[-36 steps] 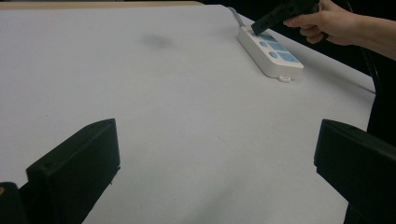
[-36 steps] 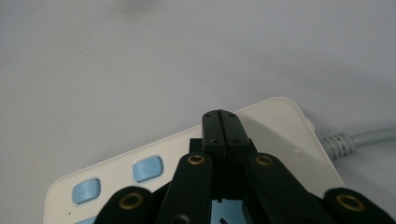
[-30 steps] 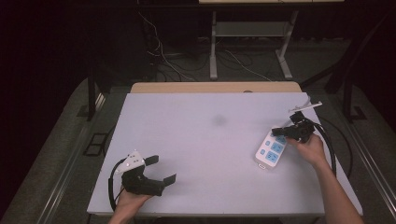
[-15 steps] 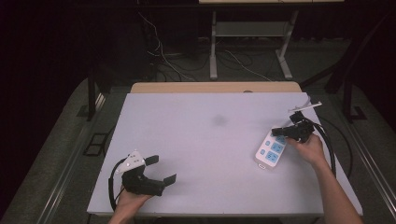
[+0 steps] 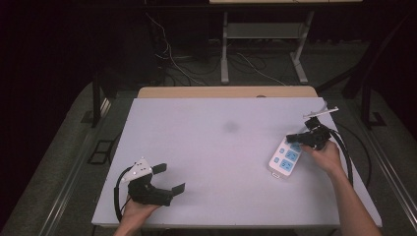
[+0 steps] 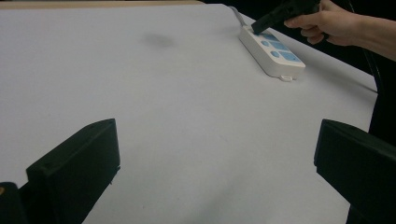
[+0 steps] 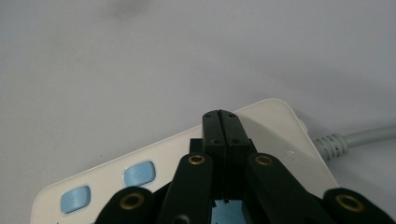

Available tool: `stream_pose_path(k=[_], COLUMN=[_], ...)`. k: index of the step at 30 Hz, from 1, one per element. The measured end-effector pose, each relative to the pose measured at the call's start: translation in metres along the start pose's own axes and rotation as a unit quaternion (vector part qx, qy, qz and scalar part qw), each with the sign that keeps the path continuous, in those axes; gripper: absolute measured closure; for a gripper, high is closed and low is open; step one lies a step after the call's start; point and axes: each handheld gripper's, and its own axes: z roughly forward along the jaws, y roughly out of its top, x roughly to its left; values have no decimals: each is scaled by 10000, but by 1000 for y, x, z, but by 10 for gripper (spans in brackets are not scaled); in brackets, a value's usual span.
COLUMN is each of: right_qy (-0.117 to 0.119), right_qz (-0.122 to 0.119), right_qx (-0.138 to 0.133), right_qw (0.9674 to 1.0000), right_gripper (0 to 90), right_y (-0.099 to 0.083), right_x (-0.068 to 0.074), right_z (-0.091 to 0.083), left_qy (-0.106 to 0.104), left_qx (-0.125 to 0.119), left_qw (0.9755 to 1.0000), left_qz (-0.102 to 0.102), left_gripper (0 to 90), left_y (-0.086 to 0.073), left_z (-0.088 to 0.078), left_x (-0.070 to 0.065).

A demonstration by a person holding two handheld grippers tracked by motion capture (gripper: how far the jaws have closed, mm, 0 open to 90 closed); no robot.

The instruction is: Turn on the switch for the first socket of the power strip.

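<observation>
A white power strip (image 5: 284, 160) with blue sockets and switches lies at the table's right side, its grey cord (image 7: 355, 136) leading off its far end. My right gripper (image 5: 291, 137) is shut, jaws pressed together with nothing between them, and its tips rest over the strip's far end (image 7: 261, 116). The left gripper view shows that gripper's tip on the strip (image 6: 271, 46). My left gripper (image 5: 169, 178) is open near the table's front left corner, its two black jaws spread wide over bare table.
The white table (image 5: 216, 147) has a faint dark smudge (image 5: 230, 127) near its middle. A wooden edge (image 5: 226, 92) runs along the far side. Cables and metal stand legs (image 5: 225, 54) lie on the dark floor behind.
</observation>
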Motion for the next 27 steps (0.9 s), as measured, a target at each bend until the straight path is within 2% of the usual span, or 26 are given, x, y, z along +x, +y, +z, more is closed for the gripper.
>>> stream_pose_path(k=[17, 27], right_qy=[74, 30], right_qz=[-56, -62], right_qx=[63, 16], right_qw=[9999, 10000], right_gripper=[900, 900], right_y=[8, 14], right_x=[6, 12], right_z=[3, -9], left_qy=[15, 25], left_qx=[-11, -29], left_qw=[10000, 10000], left_qz=[-11, -19], left_gripper=[0, 0], left_y=[0, 0], left_z=[-1, -1], left_x=[2, 1])
